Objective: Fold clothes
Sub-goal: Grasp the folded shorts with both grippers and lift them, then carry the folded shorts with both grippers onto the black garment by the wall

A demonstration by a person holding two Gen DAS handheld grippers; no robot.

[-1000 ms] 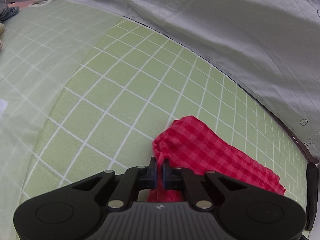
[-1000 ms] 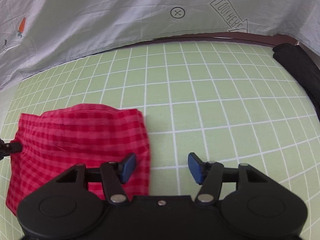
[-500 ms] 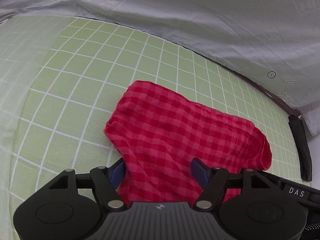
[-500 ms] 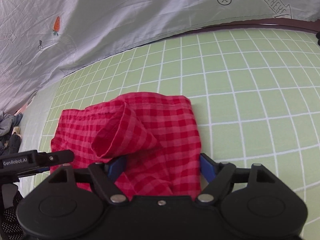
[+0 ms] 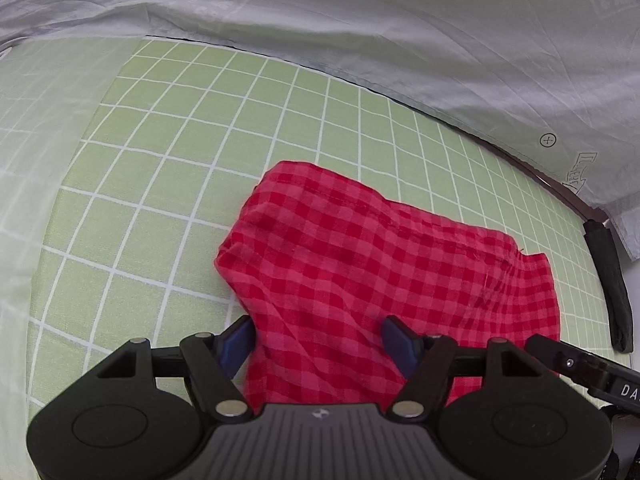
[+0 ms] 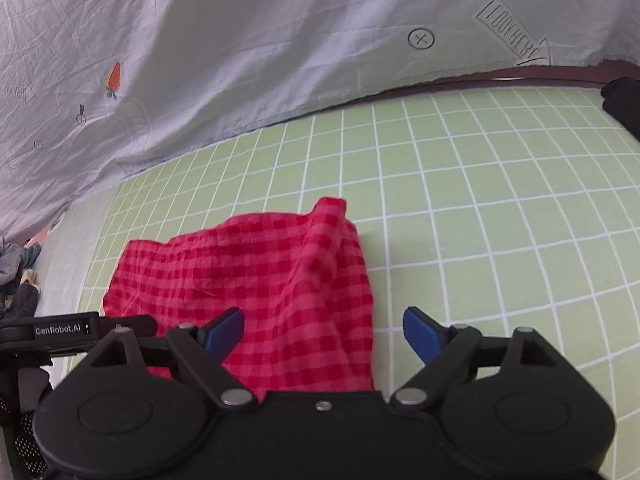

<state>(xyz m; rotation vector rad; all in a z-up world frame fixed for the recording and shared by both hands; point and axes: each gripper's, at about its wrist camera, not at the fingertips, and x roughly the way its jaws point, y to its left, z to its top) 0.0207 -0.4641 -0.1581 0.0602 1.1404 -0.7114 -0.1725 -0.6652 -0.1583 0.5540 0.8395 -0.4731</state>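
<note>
A red checked garment [image 5: 380, 276] lies folded into a rough block on the green grid mat [image 5: 192, 152]. My left gripper [image 5: 318, 342] hangs open over its near left part, blue pads on either side of a cloth ridge, gripping nothing. In the right wrist view the same red checked garment [image 6: 260, 276] has a small raised fold at its far right corner. My right gripper [image 6: 324, 332] is open above the garment's near right edge. The left gripper's body [image 6: 64, 332] shows at the left of that view.
A grey-white printed sheet [image 6: 240, 60] rises behind the green grid mat [image 6: 500, 208]. A black rolled item [image 5: 610, 280] lies at the mat's far right edge. A pile of dark clothes [image 6: 16, 276] sits off the mat to the left.
The left gripper, shut on the garment's edge a second ago, has let go and stands open. Both grippers have drawn back, and the garment has settled flatter, folded over on itself.
</note>
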